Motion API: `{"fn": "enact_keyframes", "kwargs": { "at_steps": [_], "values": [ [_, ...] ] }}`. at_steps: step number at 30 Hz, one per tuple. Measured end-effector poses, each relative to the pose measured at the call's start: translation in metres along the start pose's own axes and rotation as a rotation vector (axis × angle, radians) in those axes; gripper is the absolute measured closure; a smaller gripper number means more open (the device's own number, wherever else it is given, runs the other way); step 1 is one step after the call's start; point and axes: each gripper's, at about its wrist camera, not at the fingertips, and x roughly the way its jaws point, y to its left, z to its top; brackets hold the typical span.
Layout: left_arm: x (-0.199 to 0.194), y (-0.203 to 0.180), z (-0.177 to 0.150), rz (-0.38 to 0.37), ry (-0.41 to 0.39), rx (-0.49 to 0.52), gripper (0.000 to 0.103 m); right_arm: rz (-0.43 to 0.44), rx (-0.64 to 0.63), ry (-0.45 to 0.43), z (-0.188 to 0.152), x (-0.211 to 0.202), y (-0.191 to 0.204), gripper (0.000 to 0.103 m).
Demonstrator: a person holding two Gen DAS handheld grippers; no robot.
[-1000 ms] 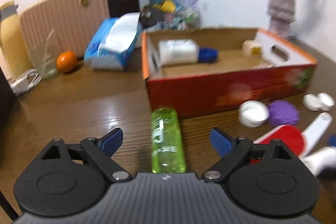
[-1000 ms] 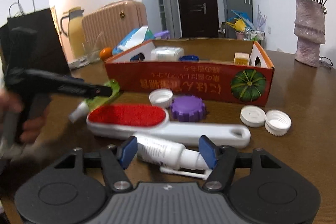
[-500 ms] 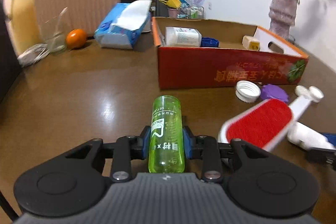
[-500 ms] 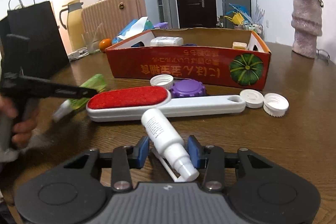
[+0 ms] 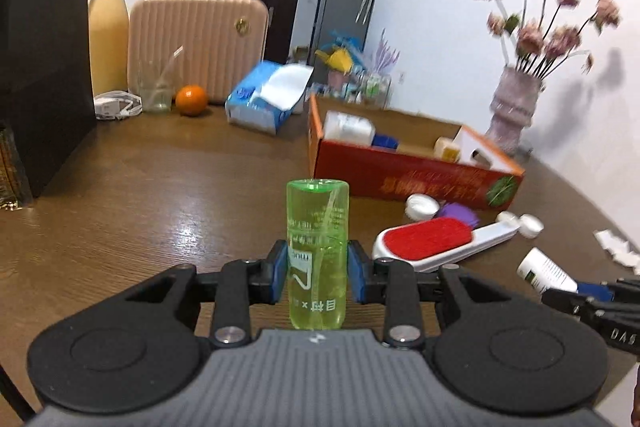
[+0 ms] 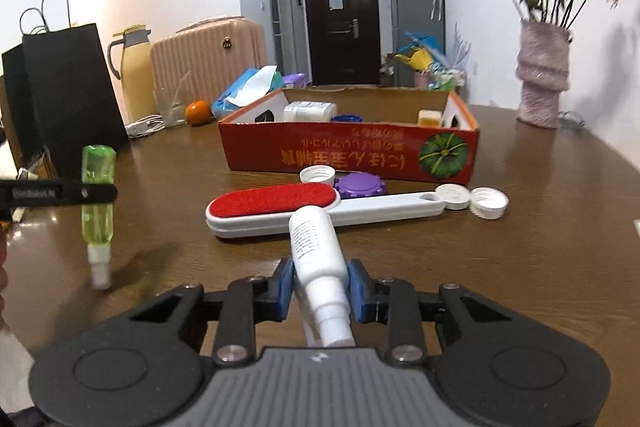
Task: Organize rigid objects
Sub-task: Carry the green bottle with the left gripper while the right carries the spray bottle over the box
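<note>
Now both grippers pinch bottles: left gripper (image 5: 318,273) holds the green bottle (image 5: 317,251), right gripper (image 6: 321,285) holds the white bottle (image 6: 318,259), and the red box (image 6: 352,155) sits straight ahead, mid-frame.

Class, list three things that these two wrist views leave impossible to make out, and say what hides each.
1. Floor of the red cardboard box: right wrist view, hidden by its front wall.
2. Small print on the translucent green spray bottle: left wrist view, blurred and partly behind the blue pads.
3. Rear of the white spray bottle: left wrist view, covered by the right gripper, which the picture edge cuts off.
</note>
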Motion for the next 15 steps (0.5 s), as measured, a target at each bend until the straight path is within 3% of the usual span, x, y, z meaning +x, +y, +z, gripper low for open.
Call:
{"fn": "enact_keyframes", "kwargs": {
  "at_steps": [11, 15],
  "values": [
    [-0.081, 0.001, -0.010, -0.066, -0.127, -0.011, 0.072, -0.068, -0.030, -0.148, -0.005, -0.100, 0.030, 0.075],
    [-0.086, -0.006, -0.005, -0.079, -0.145, -0.002, 0.072, -0.069, -0.022, -0.177, -0.010, -0.117, 0.026, 0.075]
  ]
}}
